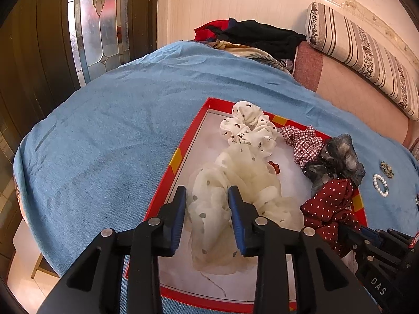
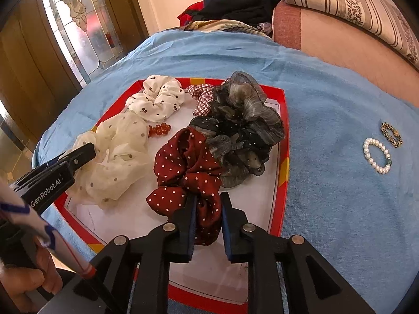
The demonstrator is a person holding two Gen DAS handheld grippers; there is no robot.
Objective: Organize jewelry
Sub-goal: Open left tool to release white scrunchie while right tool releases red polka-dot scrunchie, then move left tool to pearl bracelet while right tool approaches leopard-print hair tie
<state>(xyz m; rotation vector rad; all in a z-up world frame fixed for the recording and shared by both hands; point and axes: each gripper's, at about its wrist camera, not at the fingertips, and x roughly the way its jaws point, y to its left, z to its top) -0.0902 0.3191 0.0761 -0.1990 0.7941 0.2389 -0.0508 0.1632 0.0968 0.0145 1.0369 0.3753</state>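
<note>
Tray: shallow red-rimmed white cardboard tray (image 2: 284, 141) on blue bedspread (image 2: 340, 209).
Left gripper (image 1: 207, 196): jaws spread around cream sheer dotted scrunchie (image 1: 235, 183), no clear pinch.
Right gripper (image 2: 208, 198): jaws slightly apart astride dark red white-dotted scrunchie (image 2: 188, 167) in tray.
Outside tray: white pearl bead bracelet (image 2: 377, 155), gold-and-black patterned bracelet (image 2: 391, 134) on bedspread.

A home bedroom: a bed under a blue blanket (image 1: 110, 120), a striped bolster (image 1: 361, 52) at two o'clock, heaped clothes (image 1: 256, 36) at twelve, a leaded-glass door (image 1: 97, 21) at ten.
</note>
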